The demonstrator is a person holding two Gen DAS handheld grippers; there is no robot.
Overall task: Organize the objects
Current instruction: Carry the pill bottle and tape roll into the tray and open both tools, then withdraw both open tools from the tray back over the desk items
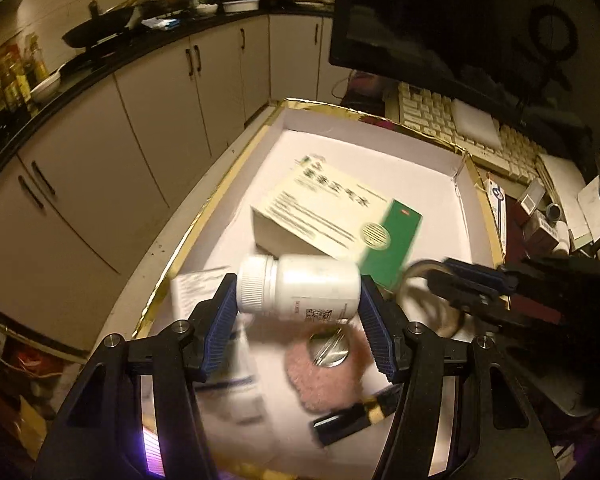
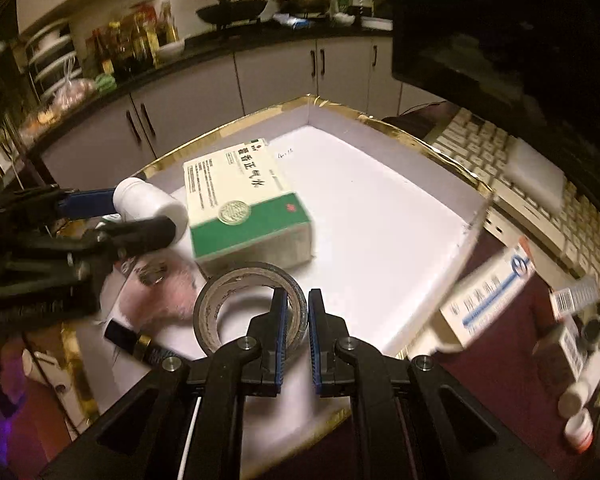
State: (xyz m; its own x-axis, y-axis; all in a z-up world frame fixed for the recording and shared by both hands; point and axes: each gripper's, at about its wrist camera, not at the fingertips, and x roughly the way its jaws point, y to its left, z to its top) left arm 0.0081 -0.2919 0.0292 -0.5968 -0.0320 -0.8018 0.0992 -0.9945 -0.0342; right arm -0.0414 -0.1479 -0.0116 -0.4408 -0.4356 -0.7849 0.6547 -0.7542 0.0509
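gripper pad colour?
Blue, ribbed pads; clearest in the left wrist view.

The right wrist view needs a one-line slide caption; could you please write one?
Right gripper shut on a tape roll over the gold-rimmed tray, beside a green-and-cream box.

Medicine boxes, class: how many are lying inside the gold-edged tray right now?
1. The green-and-cream medicine box lies flat on the white floor of the tray, beside the white bottle held by the left gripper. Others may be hidden behind the grippers.
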